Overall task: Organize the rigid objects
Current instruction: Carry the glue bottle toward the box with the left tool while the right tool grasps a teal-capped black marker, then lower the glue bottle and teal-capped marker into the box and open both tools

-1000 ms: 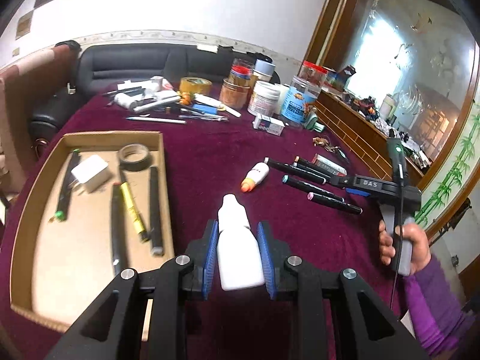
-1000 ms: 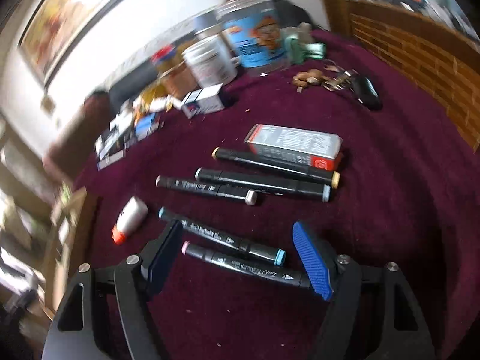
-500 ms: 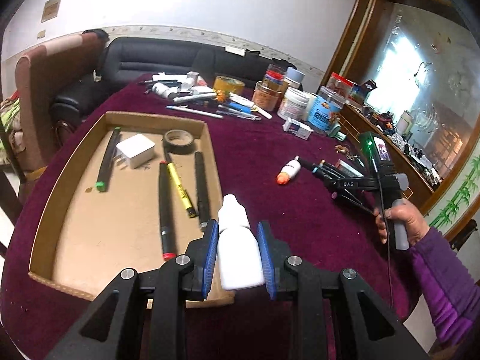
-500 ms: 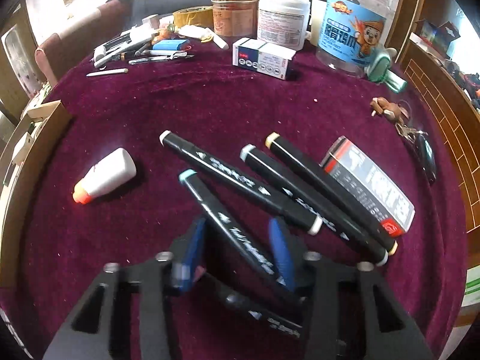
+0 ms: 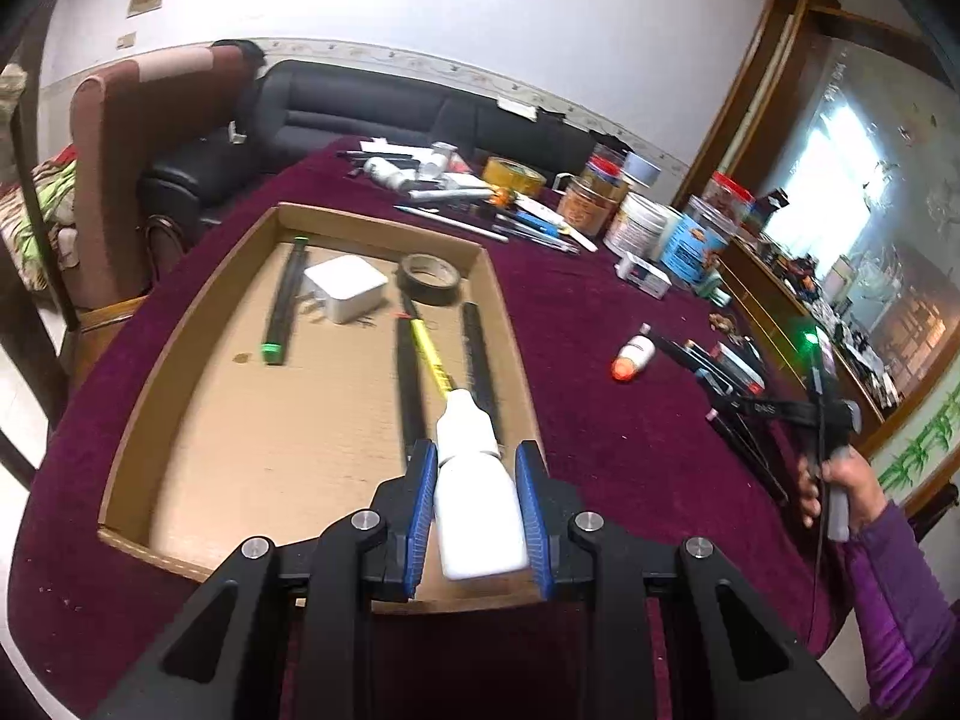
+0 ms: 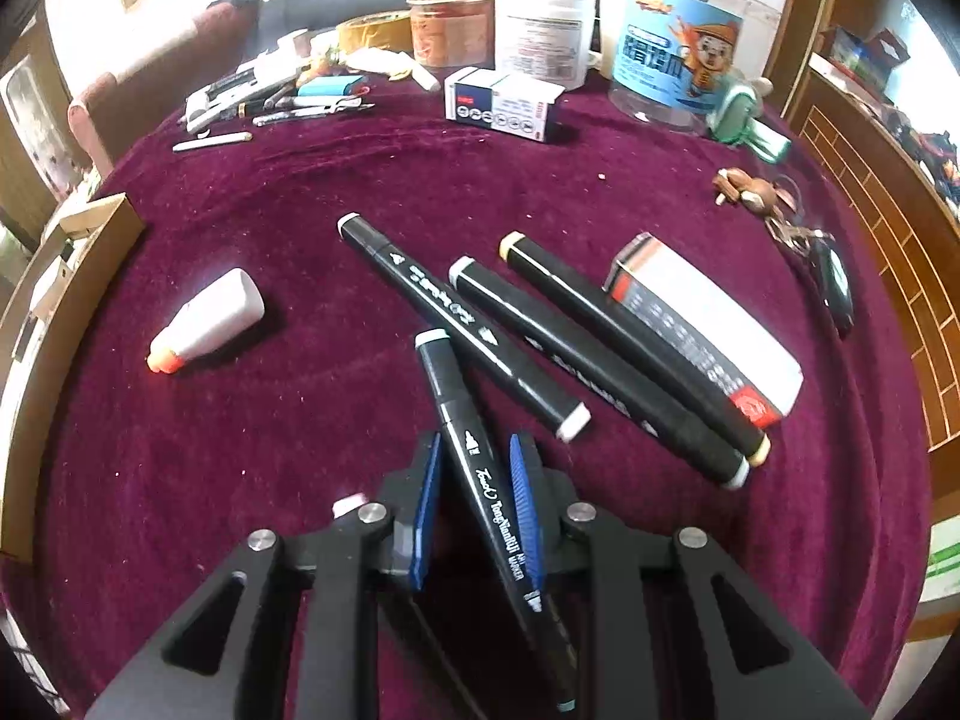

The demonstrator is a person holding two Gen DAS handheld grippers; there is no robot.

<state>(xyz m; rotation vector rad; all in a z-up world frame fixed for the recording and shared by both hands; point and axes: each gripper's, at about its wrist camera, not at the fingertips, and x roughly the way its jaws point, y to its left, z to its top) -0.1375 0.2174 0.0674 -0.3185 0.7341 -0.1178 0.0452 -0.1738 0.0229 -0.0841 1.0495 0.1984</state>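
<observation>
Since a second ago the left gripper (image 5: 474, 483) has carried its clamped white dropper bottle (image 5: 474, 492) over the cardboard tray's (image 5: 180, 336) near edge, and the right gripper (image 6: 477, 501) has just closed onto a black marker (image 6: 480, 468). Maroon velvet tablecloth (image 6: 390, 180) spreads ahead; three markers (image 6: 600, 360) lie right, jars (image 6: 678, 54) beyond.

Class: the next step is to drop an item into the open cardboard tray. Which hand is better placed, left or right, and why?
Left. The left gripper holds the small white plastic bottle over the brown cardboard tray. The right gripper, clamped on a black marker pen, sits away from it.
</observation>
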